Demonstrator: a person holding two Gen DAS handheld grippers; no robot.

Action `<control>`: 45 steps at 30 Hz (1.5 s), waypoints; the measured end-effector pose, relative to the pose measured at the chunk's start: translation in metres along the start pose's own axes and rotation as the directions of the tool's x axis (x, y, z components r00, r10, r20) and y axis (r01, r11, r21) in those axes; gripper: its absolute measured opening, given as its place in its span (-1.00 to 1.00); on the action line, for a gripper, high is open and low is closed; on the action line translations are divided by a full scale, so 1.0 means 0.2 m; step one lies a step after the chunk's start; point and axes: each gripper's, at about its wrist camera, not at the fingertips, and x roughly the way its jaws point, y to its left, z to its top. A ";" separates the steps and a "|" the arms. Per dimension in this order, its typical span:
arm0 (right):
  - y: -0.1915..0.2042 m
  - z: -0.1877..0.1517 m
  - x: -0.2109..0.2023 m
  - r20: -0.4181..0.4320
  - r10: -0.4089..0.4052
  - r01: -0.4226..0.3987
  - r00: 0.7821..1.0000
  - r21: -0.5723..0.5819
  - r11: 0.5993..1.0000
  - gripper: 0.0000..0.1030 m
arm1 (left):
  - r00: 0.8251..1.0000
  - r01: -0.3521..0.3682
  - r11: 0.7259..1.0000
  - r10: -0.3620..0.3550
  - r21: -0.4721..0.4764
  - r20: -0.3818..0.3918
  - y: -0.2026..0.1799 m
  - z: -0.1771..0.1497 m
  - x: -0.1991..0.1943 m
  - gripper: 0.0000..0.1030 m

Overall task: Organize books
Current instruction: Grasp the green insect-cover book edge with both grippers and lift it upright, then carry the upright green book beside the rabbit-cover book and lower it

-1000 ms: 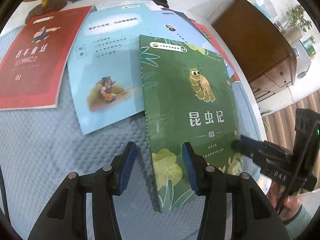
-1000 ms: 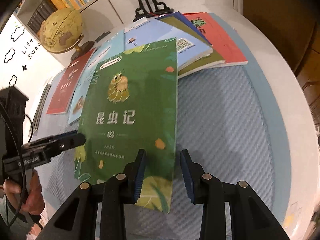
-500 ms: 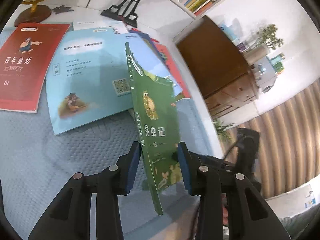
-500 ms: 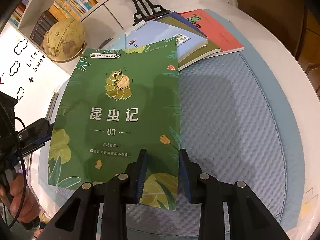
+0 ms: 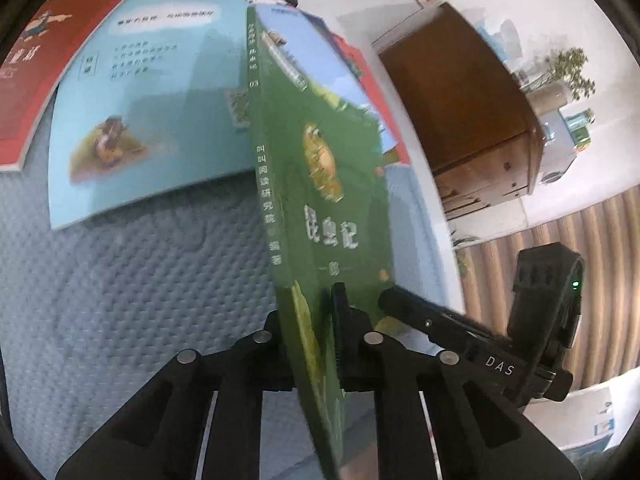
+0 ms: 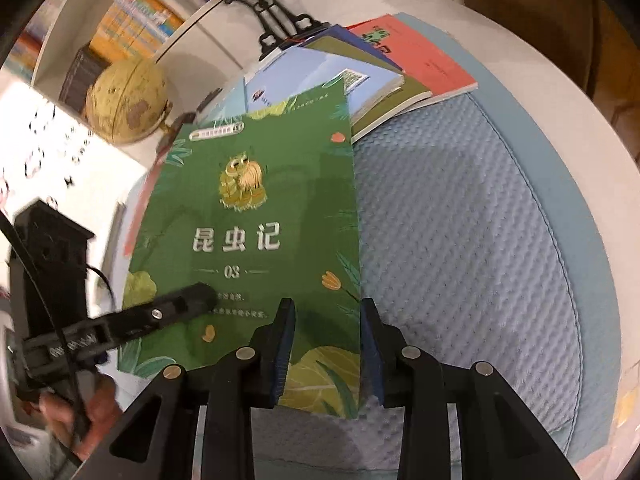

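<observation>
A green book with a yellow caterpillar on its cover [image 5: 320, 200] is tilted up on edge over the blue mat. My left gripper [image 5: 312, 340] is shut on its lower spine edge. The book also fills the right wrist view [image 6: 256, 220]. My right gripper [image 6: 326, 344] straddles the book's lower right edge with its jaws a little apart, and also shows in the left wrist view [image 5: 460, 332]. A light blue book [image 5: 152, 112] and a red book [image 5: 48, 52] lie flat behind. A stack of several books [image 6: 380, 64] lies at the back right.
A blue quilted mat [image 6: 460, 240] covers the round white table [image 6: 560, 92]. A globe [image 6: 126, 100] and a black stand [image 6: 280, 20] sit at the table's back. A brown cabinet [image 5: 460, 100] stands beyond the table's edge.
The green book has been raised from lying on the table to standing on edge. My left gripper has closed on its spine edge. My right gripper stays at its lower edge.
</observation>
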 end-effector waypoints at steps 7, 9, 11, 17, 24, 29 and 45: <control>-0.04 0.05 -0.17 0.077 0.237 -0.245 0.969 0.127 0.961 0.88 | 0.945 0.327 0.927 -0.322 -0.183 0.058 0.04 0.11 -0.13 -0.82; -0.10 0.03 -0.12 0.080 0.299 -0.309 0.951 0.186 0.933 0.89 | 0.930 0.365 0.902 -0.362 -0.230 0.058 0.06 0.11 -0.12 -0.82; -0.19 0.01 -0.03 0.090 0.418 -0.424 0.904 0.304 0.853 0.72 | 0.929 0.368 0.896 -0.367 -0.250 0.050 0.08 0.10 -0.10 -0.82; -0.13 0.04 0.04 0.073 0.466 -0.464 0.882 0.303 0.832 -0.33 | 0.949 0.302 0.913 -0.316 -0.273 -0.009 0.13 0.05 -0.08 -0.82; 0.17 0.04 -0.01 0.040 0.192 -0.191 0.981 -0.017 0.981 -0.56 | 0.997 0.017 0.989 -0.027 -0.149 -0.066 0.10 0.02 -0.10 -0.51; 0.31 -0.01 0.01 0.046 0.059 -0.049 0.997 -0.197 0.979 -0.57 | 0.996 -0.082 0.994 0.078 -0.068 -0.051 0.05 0.02 -0.11 -0.48; 0.58 -0.05 -0.08 0.153 -0.051 0.114 0.987 -0.439 0.891 -0.57 | 0.992 -0.125 0.984 0.127 0.127 -0.006 -0.03 0.06 -0.31 -0.53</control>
